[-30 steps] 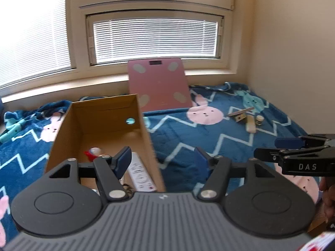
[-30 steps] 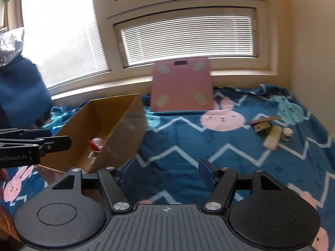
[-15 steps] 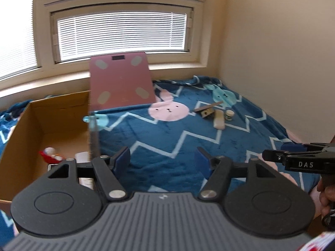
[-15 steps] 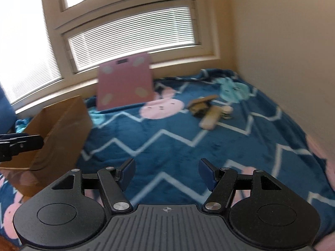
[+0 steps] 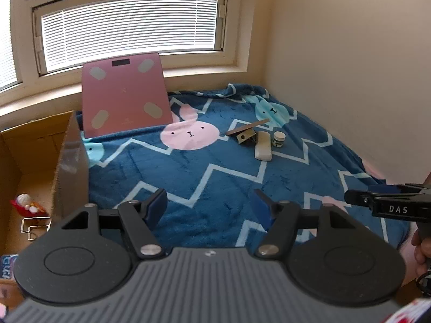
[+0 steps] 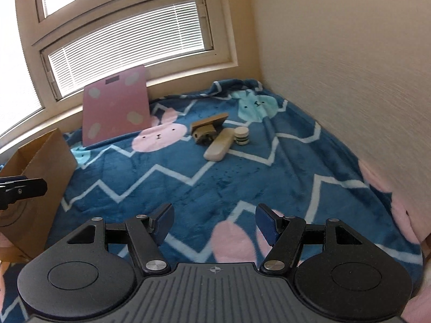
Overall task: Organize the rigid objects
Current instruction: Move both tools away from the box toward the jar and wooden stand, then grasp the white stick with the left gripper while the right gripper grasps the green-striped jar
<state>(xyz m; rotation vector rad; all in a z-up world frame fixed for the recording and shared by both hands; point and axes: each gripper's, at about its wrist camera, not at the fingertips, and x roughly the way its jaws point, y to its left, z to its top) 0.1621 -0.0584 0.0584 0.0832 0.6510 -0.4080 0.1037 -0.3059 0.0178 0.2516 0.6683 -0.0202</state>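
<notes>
On the blue bunny blanket (image 5: 210, 177) lie a white remote-shaped case (image 5: 263, 149) (image 6: 218, 148), a small white jar (image 5: 278, 138) (image 6: 241, 136) and a brown wooden piece (image 5: 245, 134) (image 6: 208, 129), close together near the far right. My left gripper (image 5: 210, 207) stands open over bare blanket, well short of them. My right gripper (image 6: 214, 218) is open too, with nothing between its fingers, also short of the cluster. A cardboard box (image 5: 71, 161) (image 6: 40, 177) at the left holds a red-and-white toy (image 5: 25, 203).
A pink bathroom scale (image 5: 125, 94) (image 6: 115, 107) leans against the window sill at the back. A cream wall (image 6: 350, 80) bounds the blanket on the right. The right gripper's tip (image 5: 388, 206) shows at the left wrist view's right edge, with a hand (image 5: 421, 253) below it.
Both grippers have swung right, away from the cardboard box, and lower toward the blanket. The cluster of small objects now sits nearer the middle of both views. Both stay open.
</notes>
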